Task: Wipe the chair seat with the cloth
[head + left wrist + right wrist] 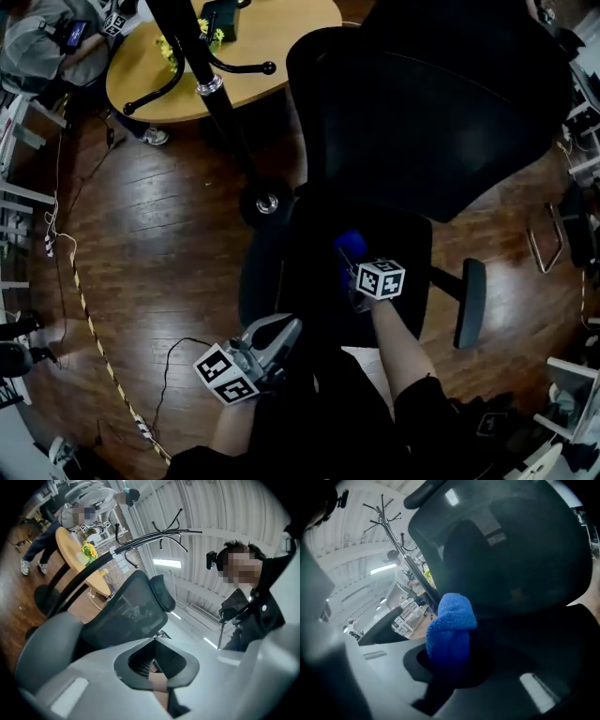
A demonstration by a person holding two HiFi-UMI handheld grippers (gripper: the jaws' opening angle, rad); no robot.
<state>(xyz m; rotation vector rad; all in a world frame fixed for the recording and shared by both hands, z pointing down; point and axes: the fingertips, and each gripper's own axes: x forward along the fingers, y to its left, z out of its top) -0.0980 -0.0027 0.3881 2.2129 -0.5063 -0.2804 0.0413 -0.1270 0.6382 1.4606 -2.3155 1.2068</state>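
– Cloth location?
– Blue cloth (349, 244) sits over the back half of the black chair seat (405, 246), just in front of the mesh backrest (441, 112). It is bunched into a lump and pinched in the right gripper (361, 272).
– Right claw state?
– Clamped on the cloth. In the right gripper view the fuzzy blue wad (451, 620) fills the gap between the jaws and pokes out past the tips toward the backrest.
– Is the cloth touching the seat?
– Can't tell. The head view looks straight down on it, and the right gripper view doesn't show the underside.
– Left gripper?
– Left gripper (277, 336) is low in the head view, just off the seat's front-left corner and well apart from the cloth. Its jaws are closed together with nothing between them. Its camera is tilted up, showing the backrest and the ceiling.
– Anything else nearby?
– Round wooden table (281, 37) behind the chair, with yellow flowers (169, 47) on it. Black coat rack (211, 84) stands between the table and the chair. Armrest (469, 300) sticks out on the seat's right side. Dark wood floor (159, 253), with a cable trailing across it.
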